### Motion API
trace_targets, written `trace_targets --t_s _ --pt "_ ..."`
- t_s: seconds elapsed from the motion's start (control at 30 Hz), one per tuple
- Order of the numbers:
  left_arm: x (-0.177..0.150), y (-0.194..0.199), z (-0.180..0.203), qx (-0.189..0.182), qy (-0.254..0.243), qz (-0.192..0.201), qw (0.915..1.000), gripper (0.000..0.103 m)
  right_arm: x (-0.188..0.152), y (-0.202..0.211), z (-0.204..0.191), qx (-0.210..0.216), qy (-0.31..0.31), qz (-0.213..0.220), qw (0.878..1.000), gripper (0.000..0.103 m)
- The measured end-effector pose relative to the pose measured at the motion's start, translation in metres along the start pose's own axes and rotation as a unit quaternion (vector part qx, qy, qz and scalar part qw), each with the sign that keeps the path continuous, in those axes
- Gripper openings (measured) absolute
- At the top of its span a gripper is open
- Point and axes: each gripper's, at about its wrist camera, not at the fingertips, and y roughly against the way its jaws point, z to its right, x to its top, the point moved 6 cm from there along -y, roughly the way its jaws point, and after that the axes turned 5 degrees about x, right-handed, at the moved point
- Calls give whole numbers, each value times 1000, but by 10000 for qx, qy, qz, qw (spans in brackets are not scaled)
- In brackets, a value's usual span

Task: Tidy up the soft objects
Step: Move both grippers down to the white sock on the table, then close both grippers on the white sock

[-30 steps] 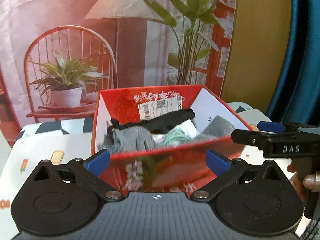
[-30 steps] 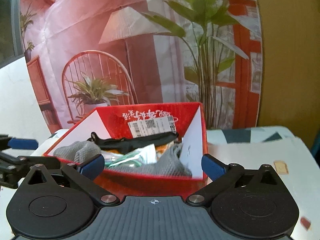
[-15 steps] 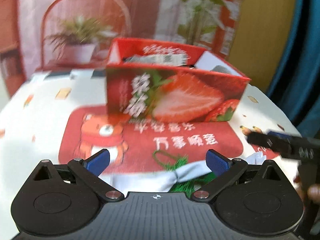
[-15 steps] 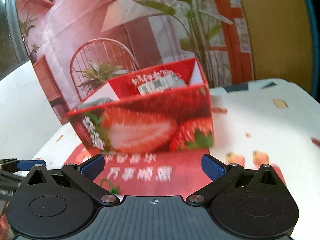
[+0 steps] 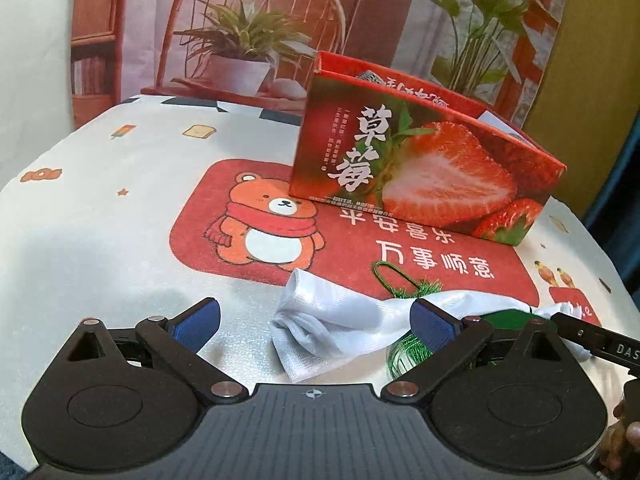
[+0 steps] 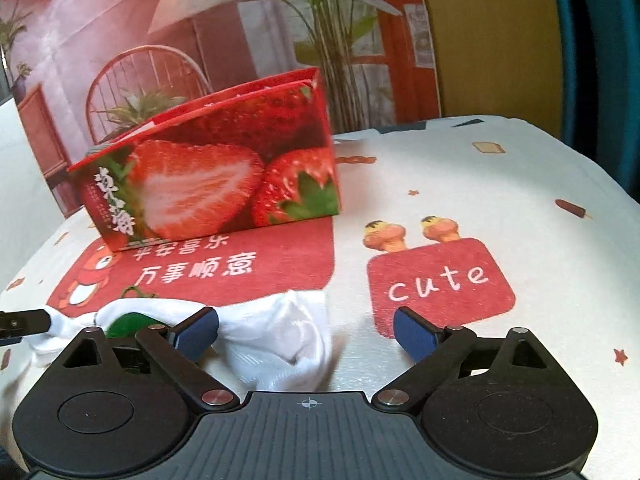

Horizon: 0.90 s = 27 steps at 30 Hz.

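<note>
A white cloth lies crumpled on the table near me, with a green tinsel ornament and its green loop partly under it. My left gripper is open, low over the cloth's left end. My right gripper is open over the cloth's other end. The red strawberry box stands behind the cloth, with a grey soft item just showing above its rim; it also shows in the right wrist view. The right gripper's black finger shows at the left view's right edge.
The tablecloth is white with a red bear panel and a red "cute" patch. A printed backdrop of a chair and plants hangs behind the table. The table's rounded edges fall away at left and right.
Both grippers have pulled back from above the box and dropped low to the table front. The box's inside is out of sight and the white cloth now lies between the fingers.
</note>
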Motion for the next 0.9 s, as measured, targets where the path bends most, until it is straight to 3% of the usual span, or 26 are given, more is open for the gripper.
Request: trace_targets --t_s 0.2,0.33,0.67,0.9 --pt "-6 -7 1 29 -77 -24 10000 89 -3 -7 -5 -13 264 -20 9996 81" --pt "-5 -9 -5 1 62 -1 10000 88 -3 -7 -7 45 321 10 9995 73" --pt "-2 -6 -3 -186 152 103 9997 88 4 -2 -5 217 158 288 9992 72" --pt "13 -19 -4 -398 519 122 9978 88 0 -5 -6 363 129 218 9990 52"
